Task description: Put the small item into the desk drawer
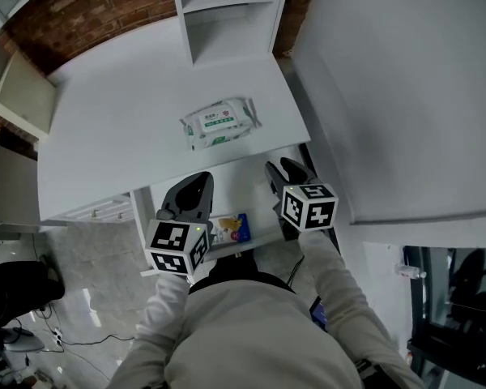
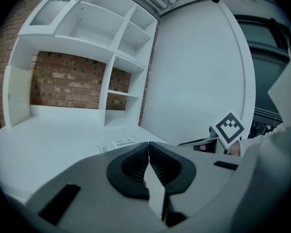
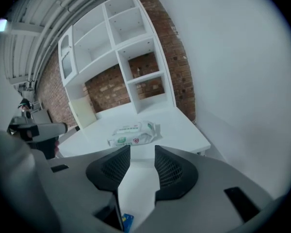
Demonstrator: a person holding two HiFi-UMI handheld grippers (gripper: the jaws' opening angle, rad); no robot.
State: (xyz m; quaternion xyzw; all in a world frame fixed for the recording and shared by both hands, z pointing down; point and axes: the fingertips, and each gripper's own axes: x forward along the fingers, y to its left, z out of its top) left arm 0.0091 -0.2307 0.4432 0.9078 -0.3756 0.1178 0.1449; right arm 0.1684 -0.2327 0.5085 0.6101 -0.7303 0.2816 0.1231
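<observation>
A small blue and yellow item lies in the open white drawer under the desk's near edge; the right gripper view shows a blue corner of the item below the jaws. My left gripper hangs over the drawer's left part, its jaws shut tip to tip with nothing between them. Over the drawer's right part is my right gripper, jaws apart and empty. Neither gripper touches the item.
A pack of wet wipes lies on the white desk top near its front edge. A white shelf unit stands at the back, a white panel at the right, a brick wall behind.
</observation>
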